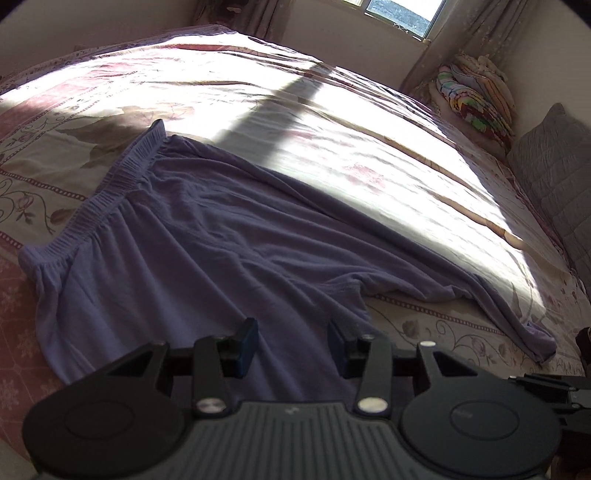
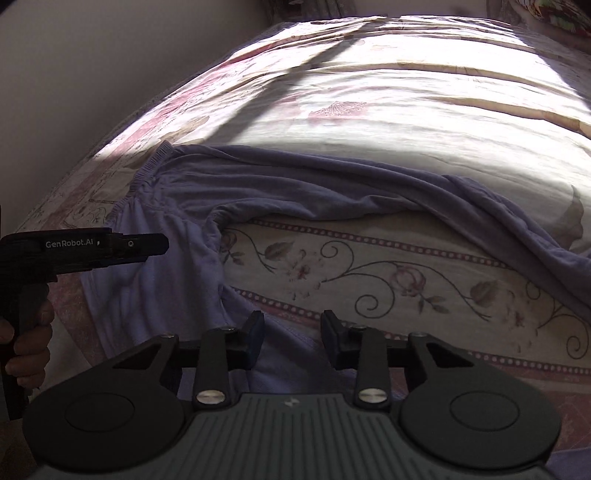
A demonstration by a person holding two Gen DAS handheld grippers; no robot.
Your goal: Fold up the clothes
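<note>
On bed (image 1: 332, 166): one pair of trousers (image 1: 207, 236)

The trousers (image 1: 207, 236) lie spread on the bed (image 1: 332, 122), waistband (image 1: 110, 192) to the left, one leg (image 1: 509, 314) running off right. The left gripper (image 1: 292, 347) hangs over the near leg; the right gripper (image 2: 292, 341) is at that leg's right edge. A pile of bedding (image 1: 476, 96) sits in the far right corner, under the window (image 1: 402, 14).
</note>
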